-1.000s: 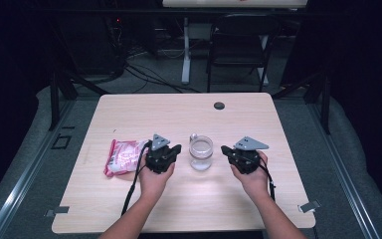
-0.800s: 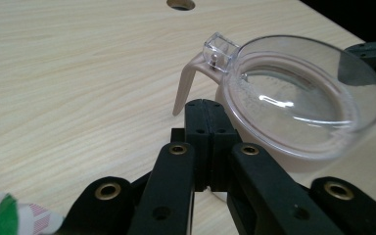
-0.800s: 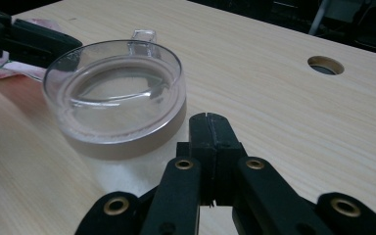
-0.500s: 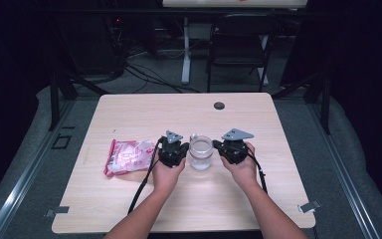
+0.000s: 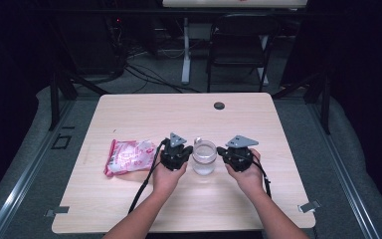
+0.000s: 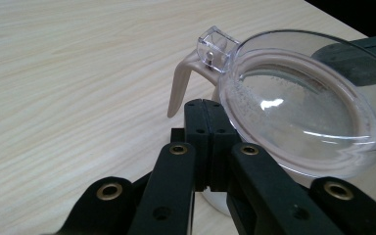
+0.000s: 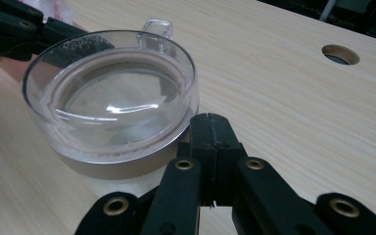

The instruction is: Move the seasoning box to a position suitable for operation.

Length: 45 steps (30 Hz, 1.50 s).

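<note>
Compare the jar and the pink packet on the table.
The jar is clear, round and upright with a lid; the pink packet is flat, printed and lying down. The jar sits between both hand-held grippers; the packet lies off to the left. Both rest on the wooden table.

No words, numbers or brand marks can be read here. The pink packet (image 5: pixel 129 157) on the table (image 5: pixel 129 209) carries red print — too small and blurred in the high view to make out. The clear lid of the jar (image 6: pixel 298 107) is plain in both gripper views, and the black jaws show bare metal rivets — no lettering.
</note>
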{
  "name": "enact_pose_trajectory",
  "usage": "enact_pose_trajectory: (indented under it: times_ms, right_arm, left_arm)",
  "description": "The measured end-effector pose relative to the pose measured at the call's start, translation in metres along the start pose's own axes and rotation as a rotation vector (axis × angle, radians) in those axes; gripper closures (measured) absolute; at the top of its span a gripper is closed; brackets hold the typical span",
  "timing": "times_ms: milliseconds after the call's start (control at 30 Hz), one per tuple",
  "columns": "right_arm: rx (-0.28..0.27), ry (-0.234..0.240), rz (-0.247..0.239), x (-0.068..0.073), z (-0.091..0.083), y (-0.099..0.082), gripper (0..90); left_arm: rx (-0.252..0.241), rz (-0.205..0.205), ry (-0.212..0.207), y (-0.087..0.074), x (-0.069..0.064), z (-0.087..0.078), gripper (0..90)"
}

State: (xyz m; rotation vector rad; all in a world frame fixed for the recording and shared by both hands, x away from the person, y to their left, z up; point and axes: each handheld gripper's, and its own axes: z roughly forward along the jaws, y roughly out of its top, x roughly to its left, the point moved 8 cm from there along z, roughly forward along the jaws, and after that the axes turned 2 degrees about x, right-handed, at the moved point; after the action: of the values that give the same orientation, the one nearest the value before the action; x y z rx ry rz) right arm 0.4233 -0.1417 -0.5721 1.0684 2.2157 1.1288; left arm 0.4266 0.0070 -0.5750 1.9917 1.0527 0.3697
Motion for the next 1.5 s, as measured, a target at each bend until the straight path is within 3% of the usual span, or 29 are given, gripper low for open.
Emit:
enact_pose_trajectory:
  times_ms: [233,467,600,700,800,900,1000,1200,1300,1433,1500]
  right_arm:
    - [-0.006,-0.011,-0.007,0.011,-0.026,-0.015,90.0]
    - [0.005,0.016,-0.014,0.027,-0.051,-0.032,90.0]
    - [0.010,0.027,-0.020,0.033,-0.057,-0.035,90.0]
    - [0.004,0.063,-0.019,0.038,-0.061,-0.038,90.0]
    - [-0.010,0.075,-0.033,0.040,-0.063,-0.040,90.0]
    - [-0.009,0.059,-0.015,0.033,-0.060,-0.042,90.0]
    - [-0.009,0.039,-0.016,0.022,-0.055,-0.040,90.0]
    - [0.003,0.038,-0.042,0.009,-0.034,-0.035,89.3]
    - [0.002,0.057,-0.055,0.011,-0.028,-0.033,88.7]
    - [0.004,0.072,-0.080,0.017,-0.025,-0.033,89.4]
    - [0.004,0.067,-0.076,0.017,-0.024,-0.033,89.8]
  left_arm:
    - [0.000,0.018,-0.071,-0.004,-0.014,-0.002,90.0]
    - [0.011,0.051,-0.157,-0.007,-0.023,-0.003,90.0]
    - [0.009,0.062,-0.176,-0.008,-0.026,-0.004,90.0]
    - [0.019,0.069,-0.170,-0.010,-0.026,-0.006,90.0]
    - [0.022,0.060,-0.086,-0.010,-0.024,-0.012,88.0]
    - [-0.003,0.036,-0.051,-0.011,-0.022,-0.026,89.2]
    - [-0.008,0.009,-0.057,-0.022,-0.025,-0.040,90.0]
    - [0.008,-0.004,-0.070,-0.044,-0.037,-0.050,90.0]
    - [0.006,-0.022,-0.091,-0.051,-0.046,-0.055,90.0]
    - [0.016,0.007,-0.094,-0.055,-0.055,-0.057,90.0]
    - [0.006,0.001,-0.103,-0.055,-0.057,-0.058,90.0]
